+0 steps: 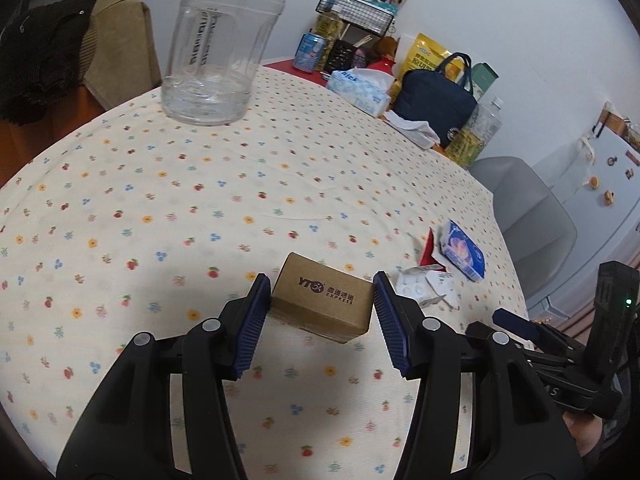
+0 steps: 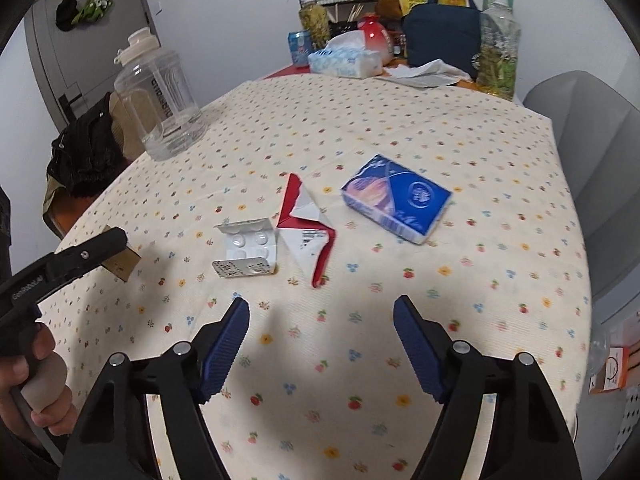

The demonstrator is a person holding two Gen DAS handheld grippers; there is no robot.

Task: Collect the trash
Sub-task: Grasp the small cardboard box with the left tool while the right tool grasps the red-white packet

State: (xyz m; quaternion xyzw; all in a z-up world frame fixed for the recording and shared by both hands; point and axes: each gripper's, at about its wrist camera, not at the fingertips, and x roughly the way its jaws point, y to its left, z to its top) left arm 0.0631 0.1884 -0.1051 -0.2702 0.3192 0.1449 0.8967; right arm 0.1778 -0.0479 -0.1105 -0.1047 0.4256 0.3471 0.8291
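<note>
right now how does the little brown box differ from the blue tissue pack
The brown cardboard box is plain kraft with a dark printed logo; the blue tissue pack is glossy, blue and white. The box sits between the left claw pads; the pack lies free on the tablecloth. Both are small and rectangular.

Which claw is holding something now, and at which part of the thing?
The left claw holds the small cardboard box, pads on its two opposite short ends, lifted off the tablecloth. The right claw is open and holds nothing.
</note>
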